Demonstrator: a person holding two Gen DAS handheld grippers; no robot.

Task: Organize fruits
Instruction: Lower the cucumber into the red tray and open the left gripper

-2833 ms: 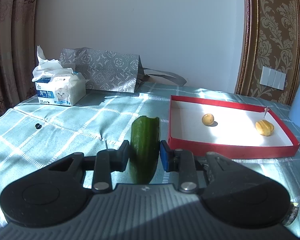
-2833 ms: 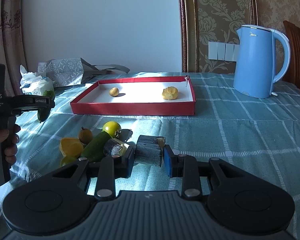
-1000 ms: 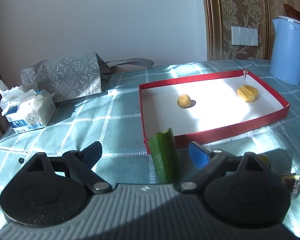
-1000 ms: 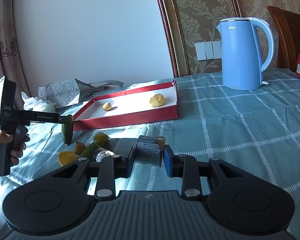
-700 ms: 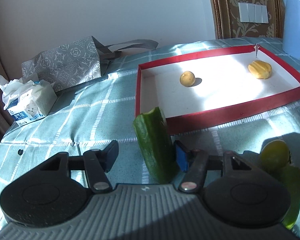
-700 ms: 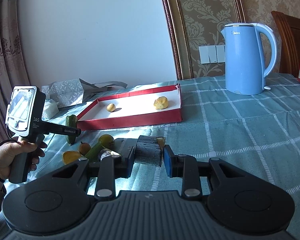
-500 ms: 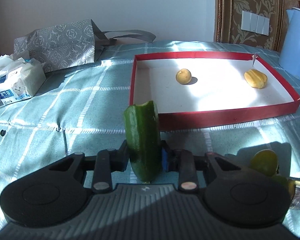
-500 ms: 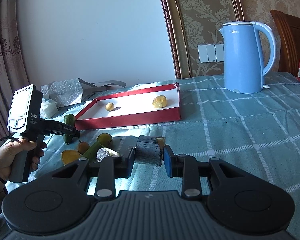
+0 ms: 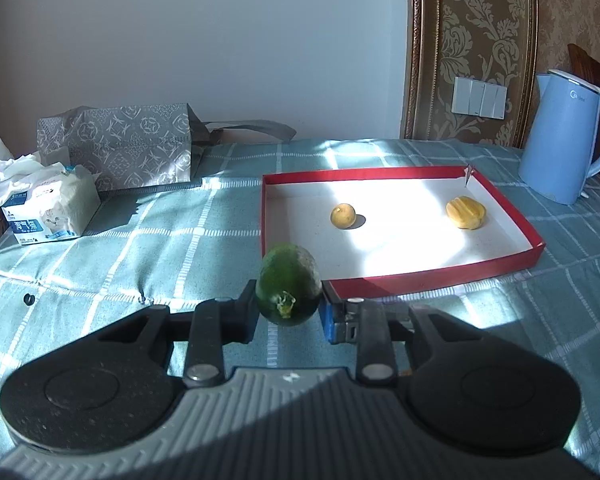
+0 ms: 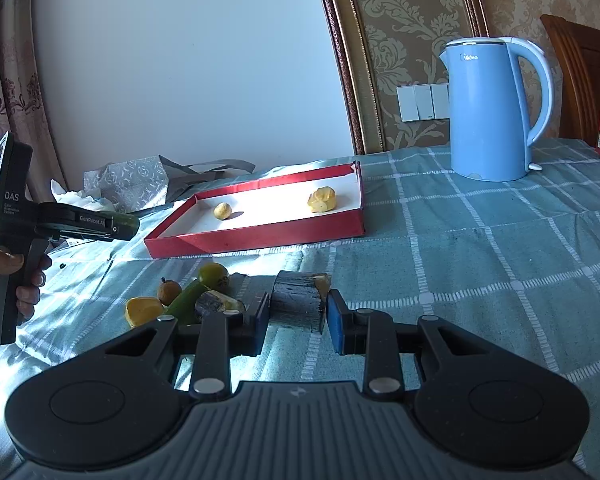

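Cucumber (image 9: 288, 289) now level in left gripper (image 9: 288, 314)

Each camera sits low on its own gripper, looking forward and a bit down along the fingers. Both see the red tray (image 9: 400, 286) (image 10: 256, 236) and blue kettle (image 9: 562, 136) (image 10: 488, 112) — the right view from farther back.

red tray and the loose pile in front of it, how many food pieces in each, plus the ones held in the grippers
In the red tray: 2
Loose pile on the tablecloth: 5
Held: 2, cucumber in left gripper, dark chunk in right gripper
Total: 9
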